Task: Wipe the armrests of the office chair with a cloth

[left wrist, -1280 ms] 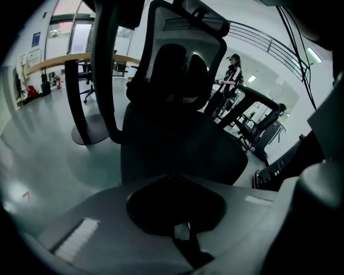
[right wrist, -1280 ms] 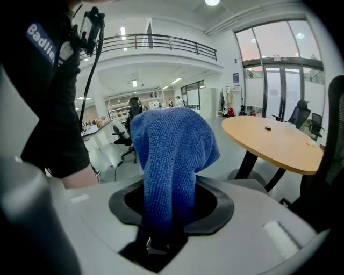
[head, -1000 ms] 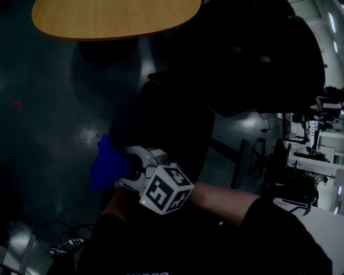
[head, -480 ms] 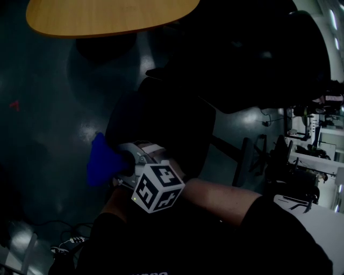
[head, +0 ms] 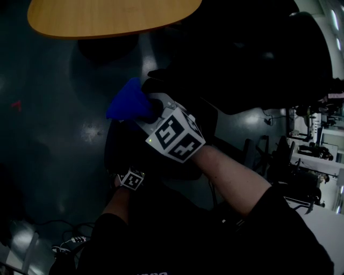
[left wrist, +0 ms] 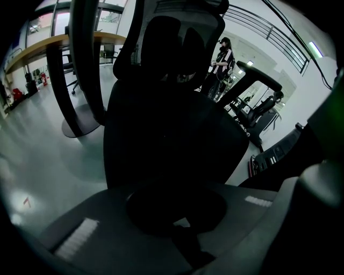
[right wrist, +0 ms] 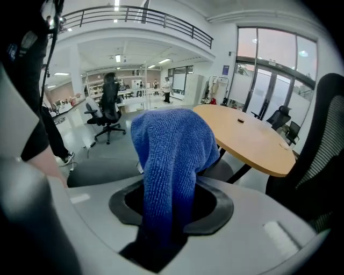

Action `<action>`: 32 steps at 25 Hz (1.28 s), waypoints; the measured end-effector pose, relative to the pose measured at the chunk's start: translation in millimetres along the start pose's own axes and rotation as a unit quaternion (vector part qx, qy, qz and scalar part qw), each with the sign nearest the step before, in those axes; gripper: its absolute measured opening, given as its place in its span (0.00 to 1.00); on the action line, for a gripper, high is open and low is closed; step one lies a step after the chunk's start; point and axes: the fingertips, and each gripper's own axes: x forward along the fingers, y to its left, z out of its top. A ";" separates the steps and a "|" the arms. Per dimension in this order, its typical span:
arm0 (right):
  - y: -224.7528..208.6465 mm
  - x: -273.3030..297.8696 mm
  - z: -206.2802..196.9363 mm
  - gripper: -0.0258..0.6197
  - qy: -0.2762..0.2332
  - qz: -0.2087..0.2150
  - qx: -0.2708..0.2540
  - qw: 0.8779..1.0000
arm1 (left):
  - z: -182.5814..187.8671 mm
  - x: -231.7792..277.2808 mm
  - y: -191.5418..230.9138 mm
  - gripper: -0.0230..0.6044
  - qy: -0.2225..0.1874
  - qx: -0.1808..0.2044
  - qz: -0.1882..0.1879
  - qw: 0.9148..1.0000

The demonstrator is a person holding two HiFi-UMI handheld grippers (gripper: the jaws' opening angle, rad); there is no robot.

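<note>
A black office chair [head: 121, 142] fills the middle of the head view, very dark. My right gripper [head: 149, 110] is shut on a blue cloth [head: 128, 105], held over the chair's far left side beside a dark armrest [head: 172, 79]; I cannot tell whether the cloth touches it. In the right gripper view the cloth [right wrist: 172, 145] hangs bunched out of the right gripper [right wrist: 171, 207]. Only the marker cube of my left gripper [head: 131, 179] shows, low by the chair's near edge. The left gripper [left wrist: 180, 217] faces the chair's backrest [left wrist: 161, 118], jaws together with nothing seen between them.
An oval wooden table [head: 107, 16] stands beyond the chair, seen as well in the right gripper view [right wrist: 252, 139]. More office chairs [head: 279, 161] and desks crowd the right. A person [left wrist: 223, 53] stands far back. Cables [head: 64, 247] lie on the floor at lower left.
My right gripper has carried the blue cloth up and rightward, from low at the chair's left side toward the table end. The left gripper's cube has come into view below it.
</note>
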 end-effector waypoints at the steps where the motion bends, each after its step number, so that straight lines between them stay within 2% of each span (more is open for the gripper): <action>1: -6.4 -0.1 -0.1 0.30 0.002 -0.008 0.004 1.000 | -0.1 -0.8 0.4 0.06 -0.002 -0.005 -0.002 1.000; 3: -6.9 -2.5 4.3 0.29 -0.004 -0.013 0.002 1.000 | -0.7 -2.6 -0.8 0.06 -0.004 -0.016 -0.008 1.000; 6: 17.5 -5.9 22.3 0.29 -0.033 0.004 -0.031 0.999 | 2.7 -11.4 -2.8 0.06 -0.016 -0.016 -0.017 1.000; 9: 39.9 -0.7 30.3 0.29 -0.049 0.025 -0.044 0.998 | 20.3 -34.9 -6.4 0.06 -0.074 -0.009 -0.030 0.997; 11: 49.5 3.4 32.4 0.29 -0.059 0.041 -0.039 0.997 | 40.2 -61.0 -13.2 0.06 -0.137 -0.010 -0.043 0.990; 14: 63.0 6.3 39.3 0.29 -0.075 0.062 -0.035 0.995 | 76.4 -109.3 -28.8 0.06 -0.224 -0.006 -0.066 0.972; 16: 77.0 6.2 47.9 0.29 -0.084 0.079 -0.040 0.993 | 94.3 -132.3 -35.4 0.06 -0.250 -0.016 -0.075 0.965; 18: 94.5 4.7 57.9 0.29 -0.094 0.100 -0.048 0.989 | 109.2 -144.4 -42.0 0.06 -0.259 -0.025 -0.084 0.962; 22: 120.2 9.6 57.4 0.29 -0.092 0.128 -0.074 0.985 | 136.4 -162.3 -60.5 0.06 -0.284 -0.004 -0.106 0.953; 27: 86.4 18.5 30.7 0.29 -0.070 0.107 -0.054 0.990 | 158.6 -189.9 -76.4 0.06 -0.326 0.024 -0.118 0.938; 32: 44.5 21.4 17.8 0.29 -0.058 0.068 -0.038 0.995 | 167.3 -216.0 -68.9 0.06 -0.355 0.023 -0.098 0.930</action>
